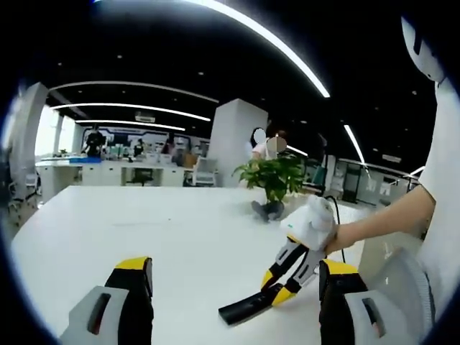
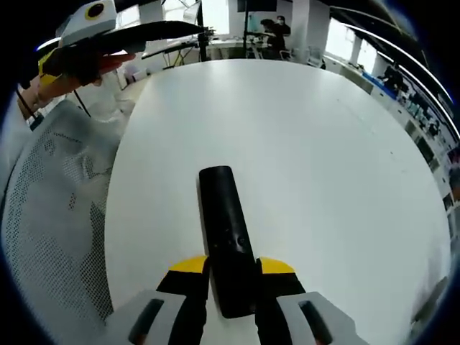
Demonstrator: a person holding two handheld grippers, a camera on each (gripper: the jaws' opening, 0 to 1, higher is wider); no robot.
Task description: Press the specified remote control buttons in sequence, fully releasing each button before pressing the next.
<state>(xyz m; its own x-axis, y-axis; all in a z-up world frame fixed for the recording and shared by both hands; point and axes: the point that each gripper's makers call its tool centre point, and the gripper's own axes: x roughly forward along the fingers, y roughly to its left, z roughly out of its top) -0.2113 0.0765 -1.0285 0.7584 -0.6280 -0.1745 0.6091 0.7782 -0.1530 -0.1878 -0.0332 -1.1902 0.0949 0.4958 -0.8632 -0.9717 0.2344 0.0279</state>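
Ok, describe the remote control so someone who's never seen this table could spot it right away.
Start with the big white table and go to the edge beside the white mesh chair. There the right gripper has its yellow-tipped jaws closed on either side of the remote control. It is a slim black bar lying flat, the one dark object on that white surface.

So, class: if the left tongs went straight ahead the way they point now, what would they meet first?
Probably nothing soon: ahead of the open left tongs lies bare white table. The remote and plant sit off to the right, though depth is unclear.
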